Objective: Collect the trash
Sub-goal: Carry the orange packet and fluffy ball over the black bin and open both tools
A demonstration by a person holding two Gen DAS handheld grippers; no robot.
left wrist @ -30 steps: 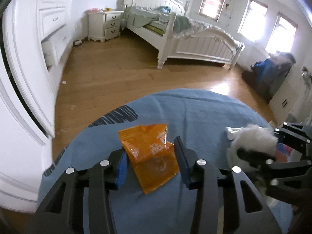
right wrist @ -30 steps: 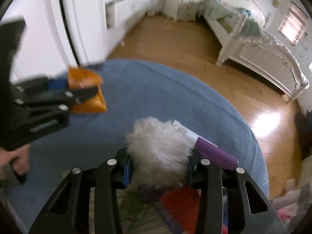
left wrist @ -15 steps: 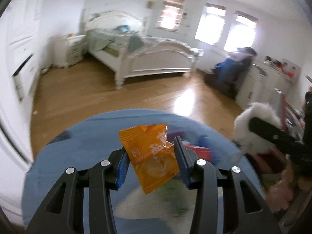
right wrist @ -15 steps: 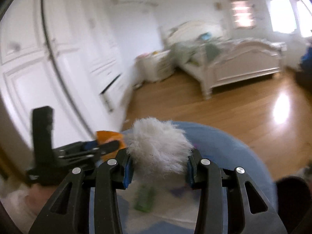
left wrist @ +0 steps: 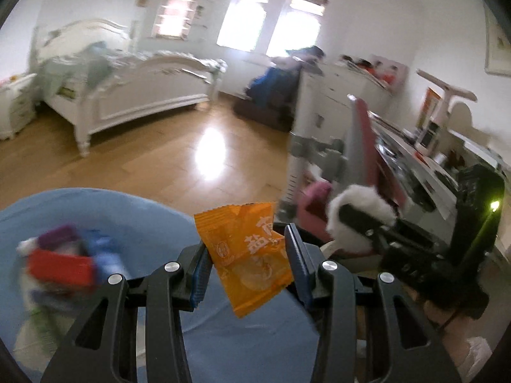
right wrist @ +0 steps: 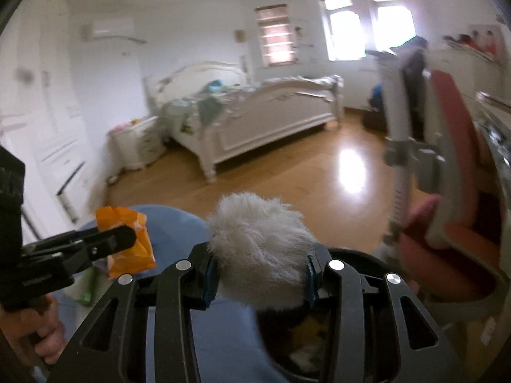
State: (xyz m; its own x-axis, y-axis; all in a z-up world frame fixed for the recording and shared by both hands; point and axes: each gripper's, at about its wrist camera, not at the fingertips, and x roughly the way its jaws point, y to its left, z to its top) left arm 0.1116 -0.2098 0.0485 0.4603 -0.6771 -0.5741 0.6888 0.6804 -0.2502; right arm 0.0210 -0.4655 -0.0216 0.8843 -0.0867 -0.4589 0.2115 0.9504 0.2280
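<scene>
My left gripper (left wrist: 247, 260) is shut on an orange snack wrapper (left wrist: 249, 255) and holds it in the air above the blue round table (left wrist: 134, 220). The wrapper also shows in the right wrist view (right wrist: 127, 242), held by the left gripper (right wrist: 121, 239). My right gripper (right wrist: 258, 274) is shut on a white fluffy ball (right wrist: 258, 255), above a dark trash bin (right wrist: 348, 325) with litter inside. The ball also shows in the left wrist view (left wrist: 357, 214).
Several colourful items, red, purple and blue (left wrist: 64, 261), lie blurred on the table's left. A pink chair (right wrist: 453, 210) stands to the right. A white bed (left wrist: 127, 89), a nightstand (right wrist: 134, 146) and a cluttered desk (left wrist: 415, 159) ring the wooden floor (left wrist: 191, 159).
Both grippers have swung to the right, away from the table's middle, each still holding its item. The right gripper with the fluffy ball now hangs over the bin.
</scene>
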